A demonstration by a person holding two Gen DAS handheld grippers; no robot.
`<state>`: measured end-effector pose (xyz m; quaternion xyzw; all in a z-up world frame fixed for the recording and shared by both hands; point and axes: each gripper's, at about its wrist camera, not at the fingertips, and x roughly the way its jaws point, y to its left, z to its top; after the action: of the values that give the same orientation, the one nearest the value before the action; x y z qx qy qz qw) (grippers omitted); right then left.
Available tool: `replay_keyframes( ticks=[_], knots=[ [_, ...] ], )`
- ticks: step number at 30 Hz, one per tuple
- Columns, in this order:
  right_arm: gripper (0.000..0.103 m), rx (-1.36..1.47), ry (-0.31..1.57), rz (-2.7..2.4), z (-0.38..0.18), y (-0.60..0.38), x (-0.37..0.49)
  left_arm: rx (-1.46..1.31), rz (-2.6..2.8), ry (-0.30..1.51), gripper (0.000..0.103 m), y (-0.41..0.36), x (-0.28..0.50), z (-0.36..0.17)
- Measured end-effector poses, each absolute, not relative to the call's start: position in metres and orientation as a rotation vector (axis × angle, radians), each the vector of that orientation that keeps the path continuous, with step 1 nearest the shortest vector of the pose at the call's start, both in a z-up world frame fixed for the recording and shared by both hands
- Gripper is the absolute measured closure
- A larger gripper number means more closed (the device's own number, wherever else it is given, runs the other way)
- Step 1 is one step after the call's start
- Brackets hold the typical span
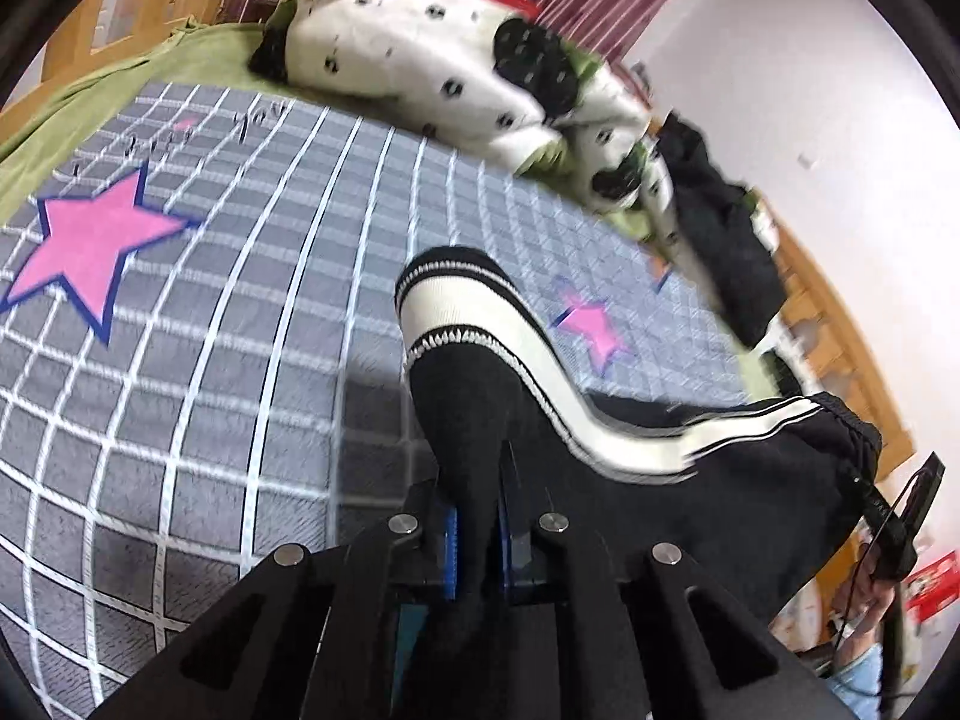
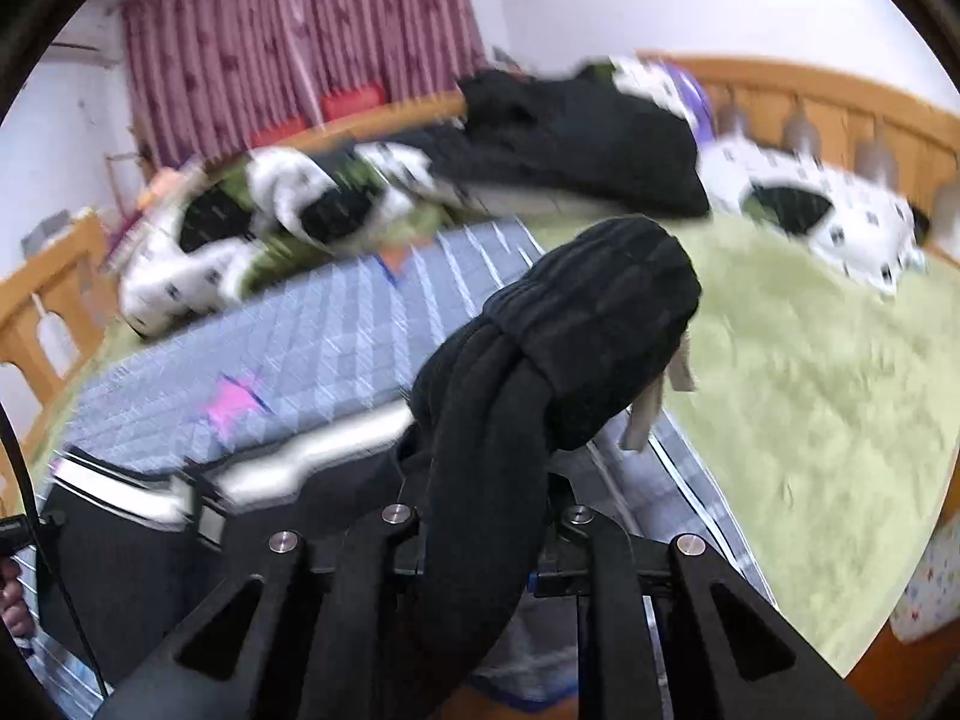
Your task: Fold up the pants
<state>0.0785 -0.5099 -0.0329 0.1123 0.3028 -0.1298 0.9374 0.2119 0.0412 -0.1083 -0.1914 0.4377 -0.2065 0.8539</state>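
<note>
Both grippers clamp the black pants: the left gripper (image 1: 480, 516) pinches a leg near its white-striped cuff (image 1: 444, 300), and the right gripper (image 2: 486, 516) grips the bunched waistband (image 2: 588, 324). Lifted pants (image 1: 720, 480) hang over the grey checked mat (image 1: 240, 330) on the bed.

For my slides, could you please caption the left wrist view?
Left hand-held gripper shut on black white-striped pants above a grey grid blanket.

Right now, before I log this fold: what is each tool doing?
Left tool: shut on the black knit pants with white side stripe.
Right tool: shut on the same pants.
</note>
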Motion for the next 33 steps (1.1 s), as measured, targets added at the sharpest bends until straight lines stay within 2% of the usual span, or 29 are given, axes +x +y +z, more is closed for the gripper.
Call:
replay_keyframes(
  ticks=[6, 10, 14, 19, 20, 22, 23, 26, 27, 28, 30, 33],
  knots=[
    [0.088, 0.163, 0.518, -0.176, 0.051, -0.45, 0.091, -0.393, -0.433, 0.812, 0.094, 0.073, 0.209, -0.045],
    [0.088, 0.197, 0.446, -0.08, 0.077, -0.418, 0.095, -0.341, -0.33, 0.771, 0.093, 0.125, 0.208, -0.028],
    [0.087, 0.216, 0.494, -0.033, 0.04, -0.406, 0.117, -0.273, -0.228, 0.828, 0.093, 0.165, 0.222, -0.065],
    [0.086, 0.168, 0.823, -0.076, -0.092, -0.411, 0.165, -0.247, -0.132, 1.003, 0.092, 0.185, 0.243, -0.156],
    [0.085, 0.152, 0.89, -0.105, -0.116, -0.412, 0.168, -0.28, -0.139, 1.015, 0.089, 0.192, 0.242, -0.172],
    [0.077, 0.175, 0.954, -0.101, -0.143, -0.421, 0.163, -0.358, -0.133, 0.991, 0.076, 0.205, 0.238, -0.182],
    [0.077, 0.188, 0.933, -0.072, -0.144, -0.425, 0.157, -0.386, -0.122, 0.988, 0.068, 0.211, 0.236, -0.184],
    [0.071, 0.195, 0.963, -0.037, -0.137, -0.433, 0.145, -0.391, -0.102, 0.979, 0.067, 0.216, 0.229, -0.175],
    [0.065, 0.209, 0.974, -0.059, -0.134, -0.436, 0.137, -0.368, -0.093, 0.966, 0.067, 0.213, 0.225, -0.169],
    [0.055, 0.214, 0.988, -0.112, -0.131, -0.437, 0.127, -0.334, -0.087, 0.946, 0.067, 0.21, 0.219, -0.162],
    [0.053, 0.205, 0.961, -0.15, -0.118, -0.433, 0.102, -0.289, -0.104, 0.926, 0.062, 0.204, 0.206, -0.15],
    [0.053, 0.103, 0.836, -0.169, -0.09, -0.413, 0.08, -0.284, -0.154, 0.884, 0.062, 0.199, 0.186, -0.138]
  ],
)
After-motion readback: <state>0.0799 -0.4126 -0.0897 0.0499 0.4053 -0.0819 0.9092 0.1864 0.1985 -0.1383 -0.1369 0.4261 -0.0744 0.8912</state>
